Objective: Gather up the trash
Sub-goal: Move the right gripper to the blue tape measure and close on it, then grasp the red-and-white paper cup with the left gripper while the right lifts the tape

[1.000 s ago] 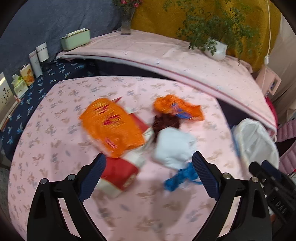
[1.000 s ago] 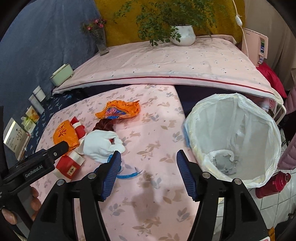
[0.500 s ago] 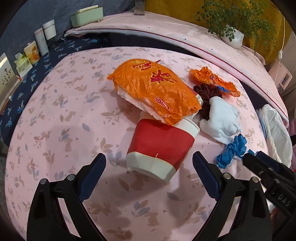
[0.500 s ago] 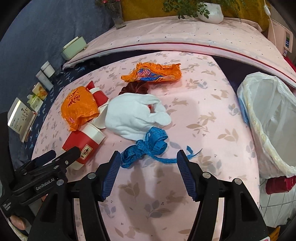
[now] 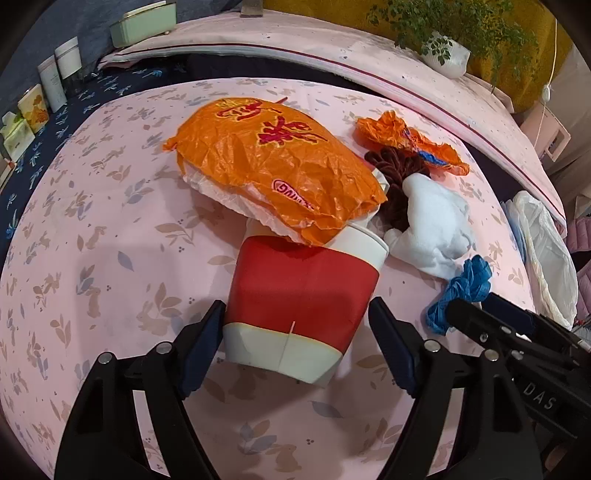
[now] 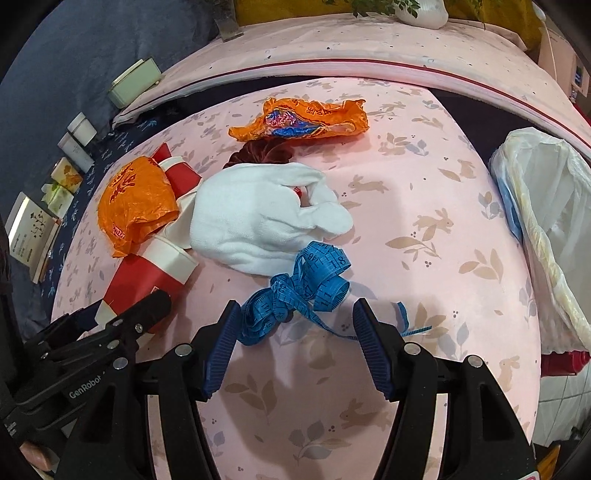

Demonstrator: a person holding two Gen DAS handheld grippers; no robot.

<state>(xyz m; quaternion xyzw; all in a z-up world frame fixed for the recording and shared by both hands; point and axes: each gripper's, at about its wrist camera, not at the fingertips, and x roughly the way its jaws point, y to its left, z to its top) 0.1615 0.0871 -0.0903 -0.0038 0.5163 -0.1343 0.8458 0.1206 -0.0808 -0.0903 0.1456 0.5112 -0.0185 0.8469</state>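
A red and white paper cup (image 5: 299, 302) lies on its side on the pink tablecloth (image 5: 110, 229), its base between the open jaws of my left gripper (image 5: 295, 339). An orange plastic bag (image 5: 273, 166) lies over the cup's rim. My right gripper (image 6: 291, 341) is open, its jaws on either side of a tangled blue measuring tape (image 6: 299, 291). A white glove (image 6: 258, 218), a dark red cord (image 5: 397, 177) and an orange snack wrapper (image 6: 299, 120) lie beyond. A bin lined with a white bag (image 6: 546, 206) stands at the table's right edge.
A raised shelf with a pink cloth (image 5: 332, 48) runs behind the table and carries a potted plant (image 5: 445, 55) and a green box (image 5: 142, 22). Small boxes and jars (image 5: 44, 92) stand at the left on dark blue cloth. A red bottle (image 6: 563, 362) lies below the bin.
Both grippers have moved forward and down. The left now has the cup's base between its jaws. The right has closed in on the blue tape.
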